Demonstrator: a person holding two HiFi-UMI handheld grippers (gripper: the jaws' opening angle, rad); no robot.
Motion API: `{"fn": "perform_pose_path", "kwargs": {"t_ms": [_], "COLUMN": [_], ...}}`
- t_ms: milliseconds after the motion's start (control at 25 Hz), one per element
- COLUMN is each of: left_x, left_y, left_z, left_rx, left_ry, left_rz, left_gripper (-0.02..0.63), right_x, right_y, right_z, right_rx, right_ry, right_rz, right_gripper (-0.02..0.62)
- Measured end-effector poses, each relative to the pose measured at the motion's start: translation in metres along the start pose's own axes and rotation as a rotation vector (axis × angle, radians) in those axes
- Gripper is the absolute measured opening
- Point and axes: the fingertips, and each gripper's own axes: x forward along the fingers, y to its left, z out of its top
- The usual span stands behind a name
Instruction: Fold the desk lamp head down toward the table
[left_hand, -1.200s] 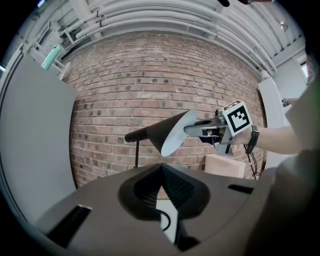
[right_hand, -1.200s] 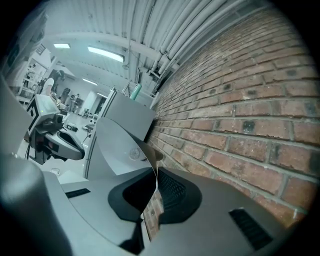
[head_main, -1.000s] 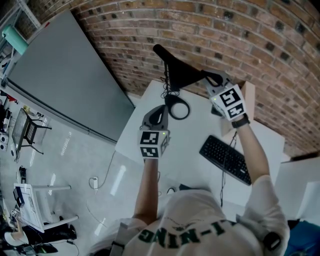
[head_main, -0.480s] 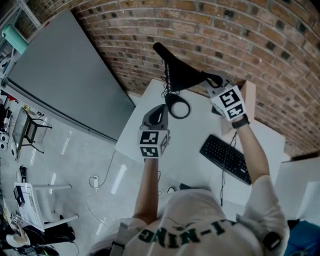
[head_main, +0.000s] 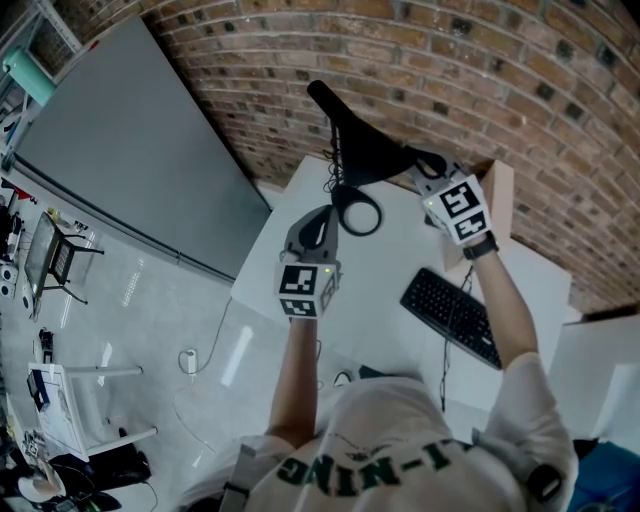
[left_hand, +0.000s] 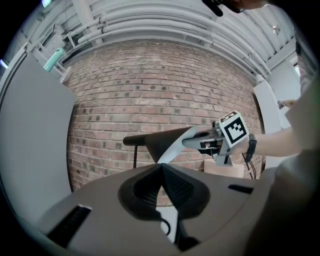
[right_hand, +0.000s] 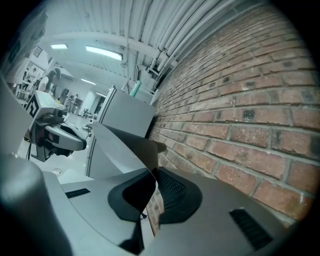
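Lamp head (head_main: 365, 150): raised above the white table (head_main: 380, 290) on its thin stand, long axis running from the wide rim to the narrow end by the brick wall
Right gripper (head_main: 415, 170): jaws clamped on the thin rim of the lamp head, the nearer hand by far
Left gripper (head_main: 322, 215): jaws together on nothing, low beside the ring base (head_main: 357, 213), apart from it
Key relation: the table lies below the held rim, so the pull is likely downward
Since a second ago: almost nothing differs, the head's tilt and both grippers look the same
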Motion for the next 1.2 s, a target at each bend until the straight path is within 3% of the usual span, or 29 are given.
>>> {"fn": "perform_pose_path", "kwargs": {"t_ms": [680,1200], "left_x": [0.005,0.007], "left_y": [-0.003,-0.002], "left_z": [-0.012,-0.005], "left_rx": [-0.064,-0.094], "left_ry": [0.027,-0.009], "left_rz": [-0.028,-0.048], "left_gripper": [-0.008,-0.008], "right_x": [0.008,0.013], "right_y": [0.009,0.014], "right_z": [-0.023,-0.035], "right_rx": [0.008,0.019], "right_ry": [0.022,0.011], "right_rz": [-0.002,-0.024], "right_gripper": [0.015,0.015]}}
